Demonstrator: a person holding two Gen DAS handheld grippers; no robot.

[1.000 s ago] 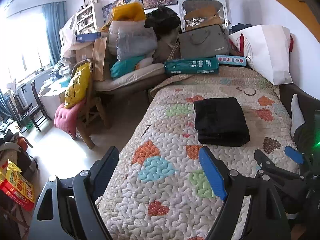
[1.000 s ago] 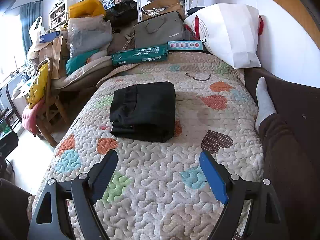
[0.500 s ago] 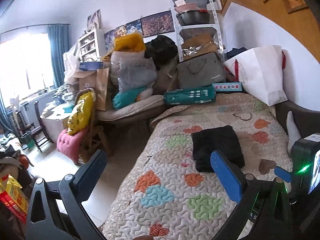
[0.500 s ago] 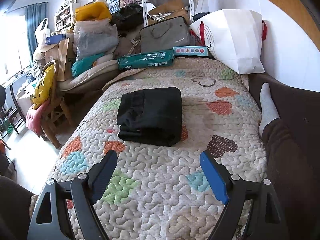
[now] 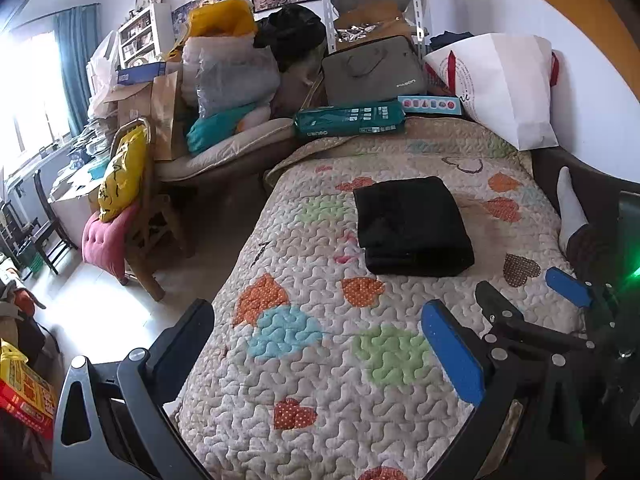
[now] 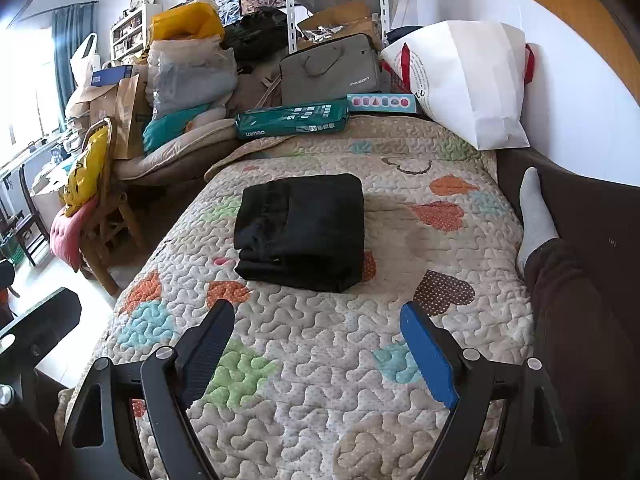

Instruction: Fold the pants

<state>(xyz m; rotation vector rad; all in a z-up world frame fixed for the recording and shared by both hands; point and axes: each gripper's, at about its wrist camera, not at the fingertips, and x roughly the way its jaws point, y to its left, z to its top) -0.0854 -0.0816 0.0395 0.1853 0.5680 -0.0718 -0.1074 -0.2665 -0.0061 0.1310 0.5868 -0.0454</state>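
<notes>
I hold both grippers level above the bed's (image 6: pixel 320 420) near end, left gripper (image 5: pixel 316 348) and right gripper (image 6: pixel 318 344) released, empty. Folded pants (image 6: pixel 304 228) lie mid-bed, untouched.

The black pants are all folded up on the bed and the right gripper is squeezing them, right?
Not quite. The black pants are folded up on the bed, but the right gripper is open and apart from them, holding nothing. The right wrist view shows it.
</notes>
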